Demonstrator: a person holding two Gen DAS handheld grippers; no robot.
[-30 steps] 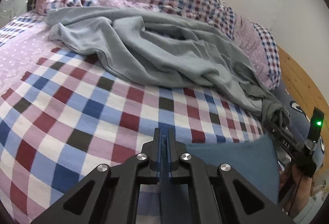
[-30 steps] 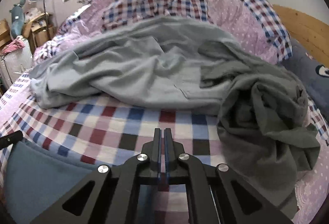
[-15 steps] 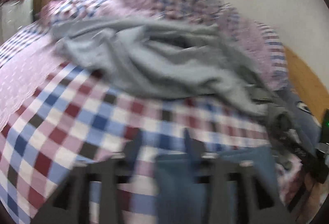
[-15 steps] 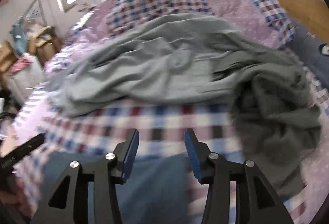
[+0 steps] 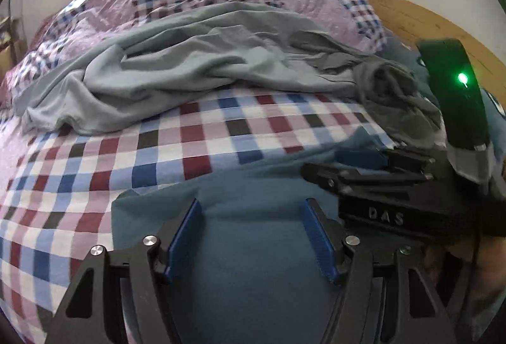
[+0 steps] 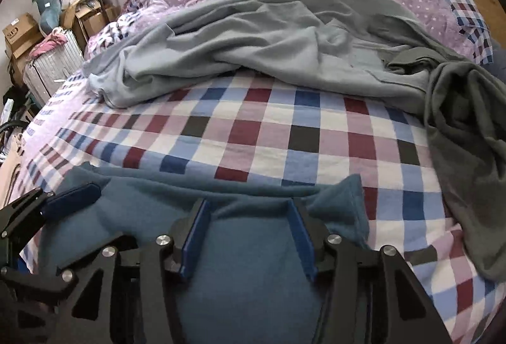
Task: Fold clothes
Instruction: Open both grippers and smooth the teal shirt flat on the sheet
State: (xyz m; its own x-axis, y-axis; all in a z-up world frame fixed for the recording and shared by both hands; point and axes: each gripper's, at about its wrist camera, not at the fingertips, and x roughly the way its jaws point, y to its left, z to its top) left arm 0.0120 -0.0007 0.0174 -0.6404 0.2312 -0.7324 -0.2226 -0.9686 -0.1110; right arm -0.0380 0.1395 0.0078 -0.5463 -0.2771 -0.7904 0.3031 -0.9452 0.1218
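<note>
I see the bed (image 6: 284, 135) under its checked sheet filling both views. A pale grey garment (image 6: 268, 37) lies rumpled across the far side, a dark grey one (image 6: 465, 122) bunched at its right end. Nearest me, the teal cloth (image 6: 246, 249) lies flat at the bed's near edge, beneath both grippers. My left gripper (image 5: 251, 236) has just been opening and now stands wide above the cloth, pads clear of it. My right gripper (image 6: 248, 239) has likewise just been opening and grips nothing.
</note>
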